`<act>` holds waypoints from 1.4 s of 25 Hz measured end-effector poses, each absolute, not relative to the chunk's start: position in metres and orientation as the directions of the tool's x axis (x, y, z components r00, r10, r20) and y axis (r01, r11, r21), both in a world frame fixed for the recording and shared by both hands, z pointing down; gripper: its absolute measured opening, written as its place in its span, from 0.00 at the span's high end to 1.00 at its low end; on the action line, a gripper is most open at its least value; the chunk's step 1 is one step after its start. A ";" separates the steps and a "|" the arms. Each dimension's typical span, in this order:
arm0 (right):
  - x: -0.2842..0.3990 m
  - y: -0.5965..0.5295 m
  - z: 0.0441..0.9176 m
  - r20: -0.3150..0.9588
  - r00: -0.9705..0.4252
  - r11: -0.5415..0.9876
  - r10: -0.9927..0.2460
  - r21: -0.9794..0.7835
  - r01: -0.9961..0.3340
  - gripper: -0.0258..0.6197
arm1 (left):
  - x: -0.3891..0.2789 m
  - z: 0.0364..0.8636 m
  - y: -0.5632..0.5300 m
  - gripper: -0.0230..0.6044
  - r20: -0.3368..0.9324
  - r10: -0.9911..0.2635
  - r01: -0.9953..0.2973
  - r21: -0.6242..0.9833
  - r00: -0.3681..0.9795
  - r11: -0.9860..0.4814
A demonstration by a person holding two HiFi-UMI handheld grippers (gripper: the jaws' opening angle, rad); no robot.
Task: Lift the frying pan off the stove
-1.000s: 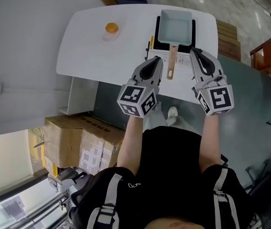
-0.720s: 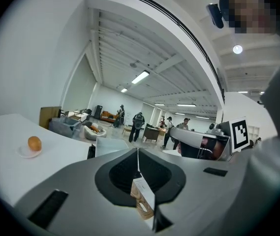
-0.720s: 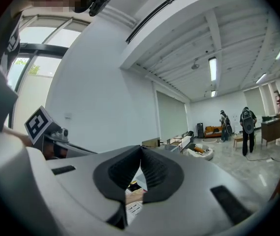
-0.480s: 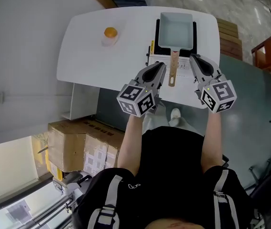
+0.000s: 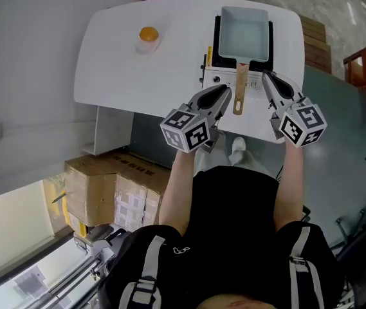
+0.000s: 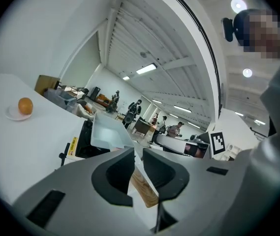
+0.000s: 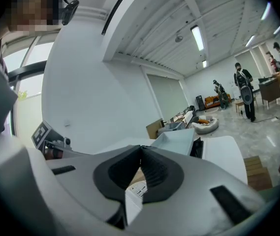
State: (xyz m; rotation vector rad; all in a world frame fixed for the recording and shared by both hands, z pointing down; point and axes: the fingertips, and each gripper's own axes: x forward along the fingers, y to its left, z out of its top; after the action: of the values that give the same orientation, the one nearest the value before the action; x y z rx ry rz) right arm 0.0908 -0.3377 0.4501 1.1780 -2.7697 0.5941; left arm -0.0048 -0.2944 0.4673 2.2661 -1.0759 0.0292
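A rectangular pale grey frying pan (image 5: 244, 32) sits on a black portable stove (image 5: 216, 44) at the far side of the white table (image 5: 115, 69). Its wooden handle (image 5: 240, 90) points toward me. My left gripper (image 5: 226, 91) hovers just left of the handle's end; its jaws have just been opening and stand slightly apart with nothing between them. In the left gripper view the handle (image 6: 142, 186) shows through the gap, with the pan (image 6: 108, 129) beyond. To the right of the handle, my right gripper (image 5: 265, 76) is shut and empty, and its own view shows the pan (image 7: 176, 139) ahead.
An orange (image 5: 148, 34) rests on a small dish at the table's far left. Cardboard boxes (image 5: 109, 192) stand on the floor to my left, a wooden crate (image 5: 316, 44) beyond the table's right end. Several people (image 7: 242, 90) stand far off in the room.
Both grippers have sunk toward the table and closed in on the pan's handle, one on each side. The left jaws now show a small gap.
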 end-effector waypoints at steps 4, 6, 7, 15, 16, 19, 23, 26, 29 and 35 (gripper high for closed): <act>0.089 -0.340 0.461 0.231 -0.708 0.622 -0.667 -0.351 -0.700 0.96 | -0.004 0.479 -0.296 0.86 0.253 -0.679 -0.665 0.594 0.689 -0.453; 0.086 -0.338 0.466 0.229 -0.725 0.624 -0.649 -0.385 -0.680 0.95 | -0.001 0.485 -0.295 0.84 0.256 -0.663 -0.648 0.614 0.703 -0.450; 0.084 -0.338 0.469 0.232 -0.737 0.627 -0.635 -0.403 -0.667 0.90 | 0.000 0.488 -0.294 0.77 0.257 -0.649 -0.635 0.627 0.716 -0.452; 0.065 -0.331 0.497 0.295 -0.794 0.643 -0.531 -0.470 -0.604 0.67 | 0.011 0.512 -0.287 0.71 0.252 -0.553 -0.533 0.727 0.794 -0.434; 0.062 -0.330 0.500 0.298 -0.803 0.642 -0.517 -0.485 -0.594 0.66 | 0.012 0.515 -0.286 0.70 0.255 -0.540 -0.526 0.731 0.802 -0.435; 0.059 -0.331 0.508 0.287 -0.821 0.628 -0.494 -0.535 -0.565 0.65 | 0.018 0.519 -0.285 0.61 0.242 -0.494 -0.480 0.759 0.835 -0.440; 0.055 -0.329 0.512 0.249 -0.850 0.606 -0.464 -0.611 -0.510 0.65 | 0.023 0.521 -0.282 0.61 0.211 -0.456 -0.422 0.797 0.865 -0.432; 0.050 -0.327 0.510 0.193 -0.882 0.585 -0.429 -0.684 -0.435 0.60 | 0.025 0.523 -0.282 0.61 0.207 -0.431 -0.403 0.805 0.878 -0.435; 0.046 -0.324 0.517 0.207 -0.894 0.571 -0.398 -0.706 -0.418 0.57 | 0.028 0.525 -0.280 0.61 0.204 -0.407 -0.387 0.810 0.890 -0.441; 0.035 -0.319 0.527 0.195 -0.914 0.539 -0.355 -0.756 -0.370 0.57 | 0.035 0.530 -0.275 0.61 0.196 -0.347 -0.345 0.826 0.917 -0.446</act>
State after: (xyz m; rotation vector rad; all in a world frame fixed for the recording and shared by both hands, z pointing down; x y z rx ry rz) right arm 0.0354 -0.3194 0.5267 0.6456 -2.7403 1.3528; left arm 0.0351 -0.2751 0.5301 2.0693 -0.4949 -0.0024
